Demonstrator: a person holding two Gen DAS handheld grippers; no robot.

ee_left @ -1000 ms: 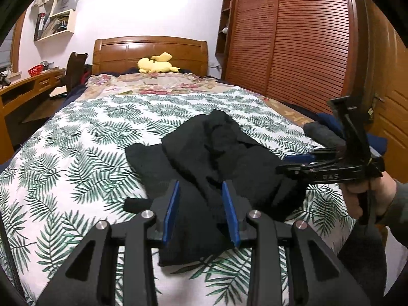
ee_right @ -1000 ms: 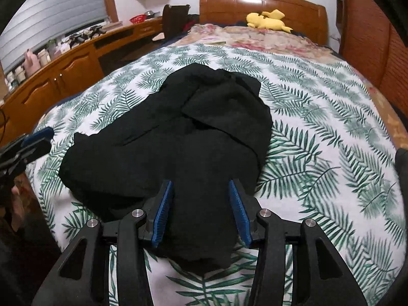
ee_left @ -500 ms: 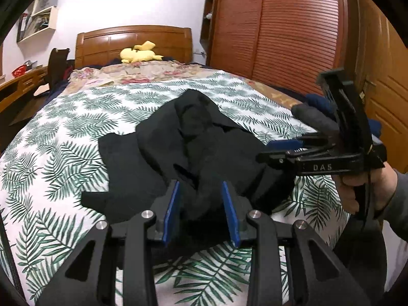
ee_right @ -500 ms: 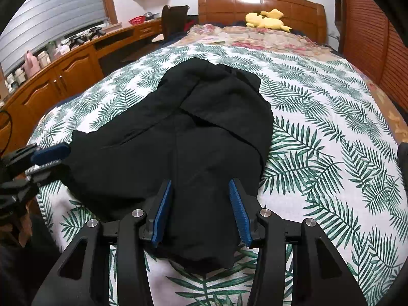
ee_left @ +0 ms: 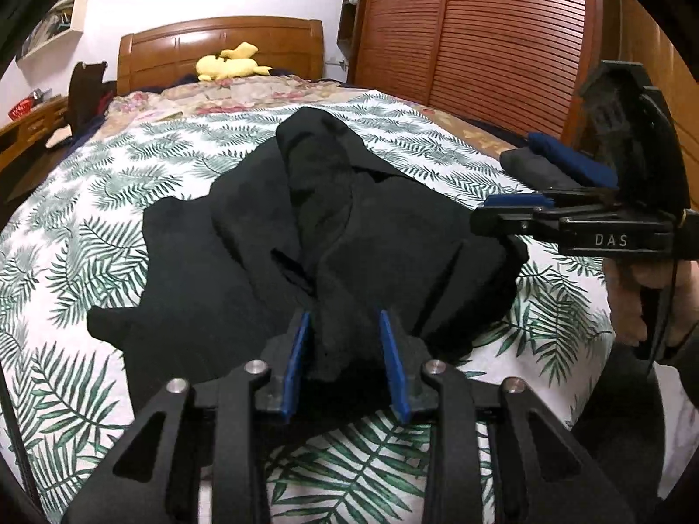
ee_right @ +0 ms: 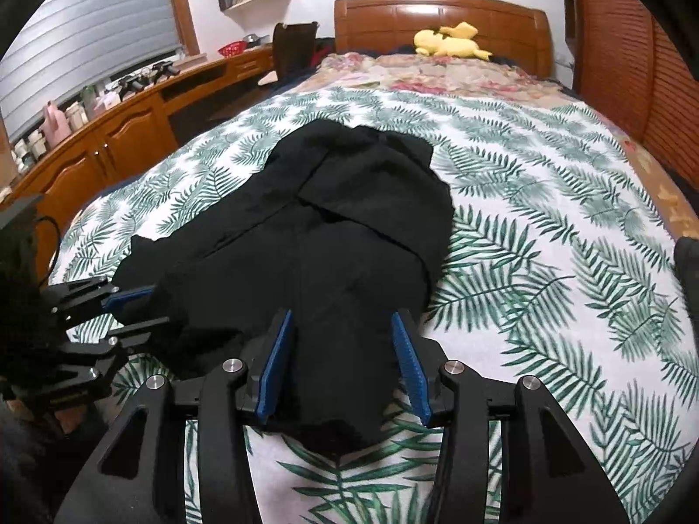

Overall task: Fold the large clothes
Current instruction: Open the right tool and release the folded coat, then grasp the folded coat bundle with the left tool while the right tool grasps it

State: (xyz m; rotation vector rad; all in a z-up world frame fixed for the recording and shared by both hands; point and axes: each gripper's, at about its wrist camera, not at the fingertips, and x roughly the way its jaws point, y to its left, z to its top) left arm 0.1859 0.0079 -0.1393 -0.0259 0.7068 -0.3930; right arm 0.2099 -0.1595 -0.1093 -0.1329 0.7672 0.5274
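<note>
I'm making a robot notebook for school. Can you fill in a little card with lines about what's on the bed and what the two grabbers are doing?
garment: black, crumpled, unfolded, near the foot of the bed
bed cover: white with green leaves
left hand-held gripper: open, fingers on either side of a bunched fold of cloth
right hand-held gripper: open, over the near hem
toy: yellow, by the headboard
</note>
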